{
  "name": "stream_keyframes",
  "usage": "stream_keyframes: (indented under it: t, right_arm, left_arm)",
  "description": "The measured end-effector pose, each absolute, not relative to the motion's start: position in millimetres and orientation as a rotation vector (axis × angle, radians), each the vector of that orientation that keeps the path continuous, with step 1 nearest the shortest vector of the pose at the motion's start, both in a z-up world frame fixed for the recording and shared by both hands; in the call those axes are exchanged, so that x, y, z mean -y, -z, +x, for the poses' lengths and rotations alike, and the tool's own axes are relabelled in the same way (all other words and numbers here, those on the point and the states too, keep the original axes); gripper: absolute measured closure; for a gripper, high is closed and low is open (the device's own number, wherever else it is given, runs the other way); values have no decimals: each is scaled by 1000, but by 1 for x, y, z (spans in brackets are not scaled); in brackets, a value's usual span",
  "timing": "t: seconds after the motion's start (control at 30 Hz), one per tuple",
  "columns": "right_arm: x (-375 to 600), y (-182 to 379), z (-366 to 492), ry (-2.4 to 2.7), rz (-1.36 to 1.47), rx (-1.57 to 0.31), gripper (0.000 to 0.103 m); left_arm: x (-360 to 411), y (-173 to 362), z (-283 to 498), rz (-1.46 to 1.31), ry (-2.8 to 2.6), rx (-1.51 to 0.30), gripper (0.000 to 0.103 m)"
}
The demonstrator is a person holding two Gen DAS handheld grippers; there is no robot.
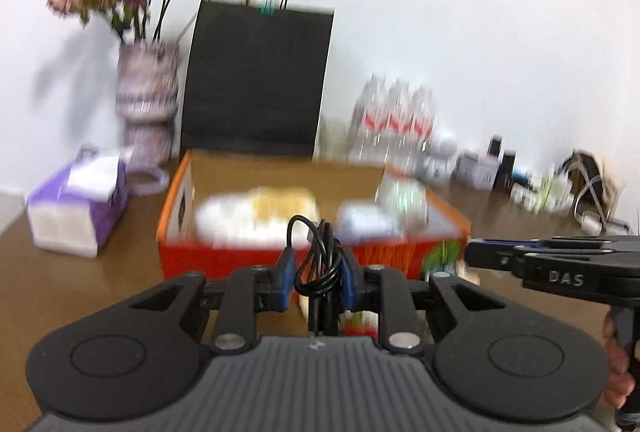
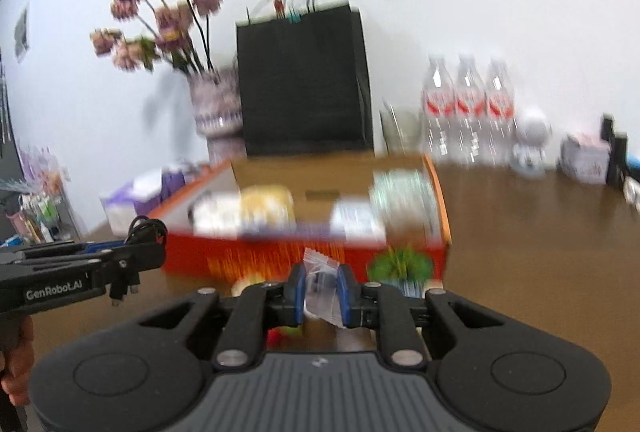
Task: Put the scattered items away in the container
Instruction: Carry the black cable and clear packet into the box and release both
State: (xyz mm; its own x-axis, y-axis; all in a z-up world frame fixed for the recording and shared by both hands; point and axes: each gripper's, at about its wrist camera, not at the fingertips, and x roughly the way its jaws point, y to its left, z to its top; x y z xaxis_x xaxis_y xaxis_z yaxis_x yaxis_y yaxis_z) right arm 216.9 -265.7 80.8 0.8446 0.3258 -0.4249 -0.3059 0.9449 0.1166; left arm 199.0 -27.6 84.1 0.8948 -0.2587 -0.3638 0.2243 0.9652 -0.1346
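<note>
The left gripper (image 1: 318, 278) has its blue pads closed narrowly on a coiled black cable (image 1: 320, 260), whose loops stick up above the fingers and whose ends hang below them. The right gripper (image 2: 323, 292) is pinched nearly closed on a small clear bag (image 2: 322, 278) with something dark inside, the plastic bulging above and below the pads. Straight ahead of both grippers, beyond their fingertips, sits the open orange box (image 1: 224, 256) on the brown table (image 1: 80, 292); blurred white, yellow and green packs already lie inside it. In the left view the right gripper reaches in from the right edge, near the box's front right corner; in the right view the left one comes in from the left edge, near the box's front left corner, with the cable on top. Just under the grippers, in front of the box, a few small blurred items, red and pale, lie on the table. Behind the box stand a black bag (image 1: 256, 80), a vase of flowers (image 1: 146, 104) and three bottles (image 1: 392, 120); left of the left gripper is a purple tissue pack (image 1: 76, 208)
</note>
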Motion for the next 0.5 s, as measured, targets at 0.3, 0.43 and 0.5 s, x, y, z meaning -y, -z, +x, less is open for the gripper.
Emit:
stream_keyframes:
  t: [0.3,0.43,0.5]
  right_arm:
    - [229,-115,308,-331,61,-390,87]
    - [218,-96,337,-333,38,-448,87]
    - [216,-86,345,-317,16,-474,87]
  left_arm:
    - [25,-103,292,-148,174,-343,79]
    - [23,-82,318,-191,137,-363,79]
    - [21,-71,329,-215,123,-387,79]
